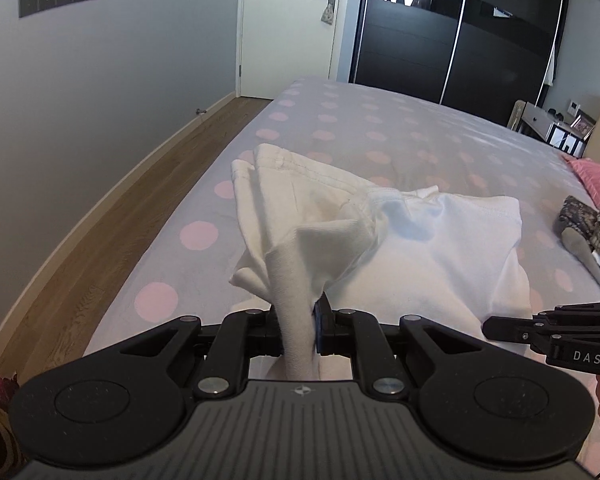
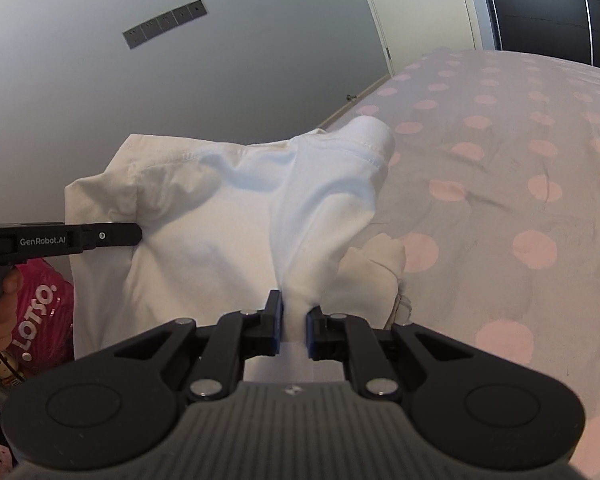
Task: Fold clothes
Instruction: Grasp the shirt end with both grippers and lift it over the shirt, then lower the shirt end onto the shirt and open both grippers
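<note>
The left claw [image 1: 298, 334] is clamped on a bunched fold of the white T-shirt [image 1: 400, 240], the cloth rising between its jaws and spreading away over the bed [image 1: 420, 132] near its left edge. The right claw [image 2: 293, 322] is likewise clamped on a gathered part of the same shirt, which hangs stretched between the two. A small pile of clothes [image 1: 592, 236] lies toward the bed's right edge.

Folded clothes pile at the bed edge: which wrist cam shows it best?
Left wrist view. The folded clothes pile sits at its right edge on the bedspread, beyond the white shirt, though partly cropped. The right wrist view shows none of it, only shirt and bedspread.
</note>
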`<action>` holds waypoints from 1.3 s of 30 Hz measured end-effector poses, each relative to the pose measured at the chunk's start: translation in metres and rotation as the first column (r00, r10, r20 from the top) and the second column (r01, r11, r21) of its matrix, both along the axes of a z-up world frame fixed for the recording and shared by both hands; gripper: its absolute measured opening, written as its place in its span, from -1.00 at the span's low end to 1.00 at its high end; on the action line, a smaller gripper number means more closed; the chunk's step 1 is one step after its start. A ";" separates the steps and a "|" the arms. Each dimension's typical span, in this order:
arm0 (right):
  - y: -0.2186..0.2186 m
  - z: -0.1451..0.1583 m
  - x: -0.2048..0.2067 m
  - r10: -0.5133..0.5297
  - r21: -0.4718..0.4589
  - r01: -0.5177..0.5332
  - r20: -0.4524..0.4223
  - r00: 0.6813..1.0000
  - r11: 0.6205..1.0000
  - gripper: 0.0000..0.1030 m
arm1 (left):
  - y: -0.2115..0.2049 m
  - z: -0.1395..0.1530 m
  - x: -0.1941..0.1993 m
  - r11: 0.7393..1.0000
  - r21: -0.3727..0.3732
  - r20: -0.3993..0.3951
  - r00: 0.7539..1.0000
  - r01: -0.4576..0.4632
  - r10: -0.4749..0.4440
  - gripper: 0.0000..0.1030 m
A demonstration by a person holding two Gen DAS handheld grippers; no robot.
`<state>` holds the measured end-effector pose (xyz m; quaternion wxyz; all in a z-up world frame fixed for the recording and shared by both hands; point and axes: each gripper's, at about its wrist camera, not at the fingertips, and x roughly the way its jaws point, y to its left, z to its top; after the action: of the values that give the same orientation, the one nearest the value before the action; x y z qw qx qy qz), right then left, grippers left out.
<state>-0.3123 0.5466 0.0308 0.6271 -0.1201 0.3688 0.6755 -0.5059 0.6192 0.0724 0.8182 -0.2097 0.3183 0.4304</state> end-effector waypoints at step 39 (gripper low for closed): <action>0.039 -0.081 -0.013 0.068 -0.056 -0.055 0.249 0.966 0.997 -0.57 | 0.030 -0.106 -0.008 0.993 0.015 -0.135 0.984 -0.115 0.116 -0.65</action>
<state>-0.3254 0.5852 -0.0507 0.6442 -0.2311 0.2990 0.6649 -0.5136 0.6487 -0.0334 0.7692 -0.1951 0.3587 0.4915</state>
